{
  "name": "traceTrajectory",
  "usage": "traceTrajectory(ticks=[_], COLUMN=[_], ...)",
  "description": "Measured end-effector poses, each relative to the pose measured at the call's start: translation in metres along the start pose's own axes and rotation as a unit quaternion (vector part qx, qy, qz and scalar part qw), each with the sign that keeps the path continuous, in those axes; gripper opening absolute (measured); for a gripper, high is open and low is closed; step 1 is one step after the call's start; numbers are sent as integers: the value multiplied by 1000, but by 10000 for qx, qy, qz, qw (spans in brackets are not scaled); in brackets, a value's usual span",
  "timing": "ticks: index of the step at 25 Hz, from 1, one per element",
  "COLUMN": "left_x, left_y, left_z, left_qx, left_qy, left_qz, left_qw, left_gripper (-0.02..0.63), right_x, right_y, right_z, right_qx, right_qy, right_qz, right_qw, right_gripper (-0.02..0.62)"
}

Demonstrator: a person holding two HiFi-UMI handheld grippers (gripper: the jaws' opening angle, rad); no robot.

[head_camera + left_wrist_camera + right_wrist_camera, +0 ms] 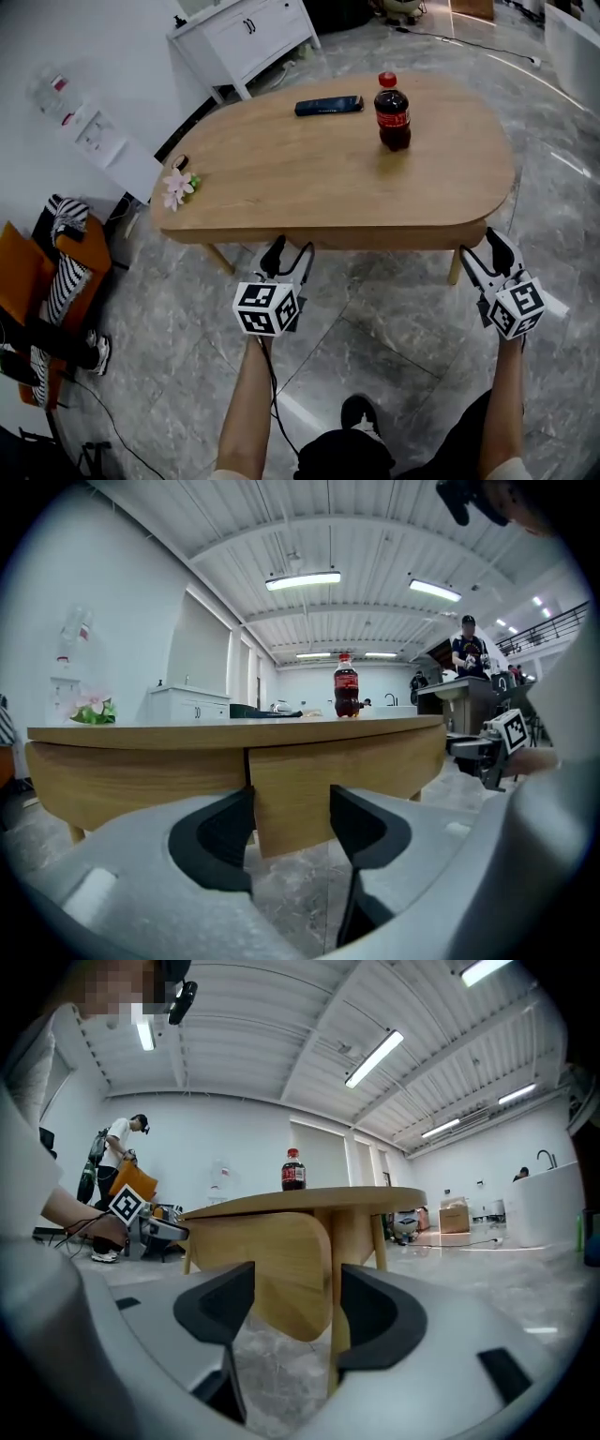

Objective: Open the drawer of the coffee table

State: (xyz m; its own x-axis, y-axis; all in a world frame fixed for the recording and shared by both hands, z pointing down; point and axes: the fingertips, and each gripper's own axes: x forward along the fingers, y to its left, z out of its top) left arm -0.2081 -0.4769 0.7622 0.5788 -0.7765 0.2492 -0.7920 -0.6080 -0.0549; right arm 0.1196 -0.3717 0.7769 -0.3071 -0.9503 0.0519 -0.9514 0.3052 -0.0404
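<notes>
Coffee table [281,178] sits right in front of me. On it there's a bottle [392,112] far right, a remote [328,105] just left of that, and a flower [178,186] at the left edge. The left gripper [289,251] is at the drawer front [347,771] on the near side. The right gripper [480,246] is beside the right leg [455,267]. A cabinet [244,33] stands behind, far left.

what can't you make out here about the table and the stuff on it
Drawer inside: head view, tabletop covers it; left gripper view shows only the drawer front.
Bottle label: too small in every view.
Dark flat thing near the bottle: head view, too small to name.
</notes>
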Motion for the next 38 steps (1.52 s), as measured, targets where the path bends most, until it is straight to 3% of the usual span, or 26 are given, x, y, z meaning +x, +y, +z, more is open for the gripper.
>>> traceTrajectory(ticks=[5, 15, 21, 26, 38], left_x=[0, 16, 16, 16, -3], left_y=[11, 4, 6, 4, -1], left_z=[-4, 4, 5, 4, 0], left_qx=[-65, -118, -102, -134, -141], left_qy=[15, -287, -367, -245, -251], left_qz=[51, -411, -359, -360, -266], left_qw=[10000, 9987, 9986, 9990, 9992], left_gripper=[261, 267, 267, 267, 267], right_x=[7, 13, 22, 25, 12], right_y=[-6, -1, 0, 1, 14], right_z=[0, -11, -6, -10, -11], right_qx=[28, -234, -102, -282, -234], right_qy=[-24, 335, 185, 414, 507], right_qz=[-71, 147, 152, -307, -288], right_qw=[10000, 9991, 9997, 9983, 9980], right_gripper=[296, 298, 298, 296, 297])
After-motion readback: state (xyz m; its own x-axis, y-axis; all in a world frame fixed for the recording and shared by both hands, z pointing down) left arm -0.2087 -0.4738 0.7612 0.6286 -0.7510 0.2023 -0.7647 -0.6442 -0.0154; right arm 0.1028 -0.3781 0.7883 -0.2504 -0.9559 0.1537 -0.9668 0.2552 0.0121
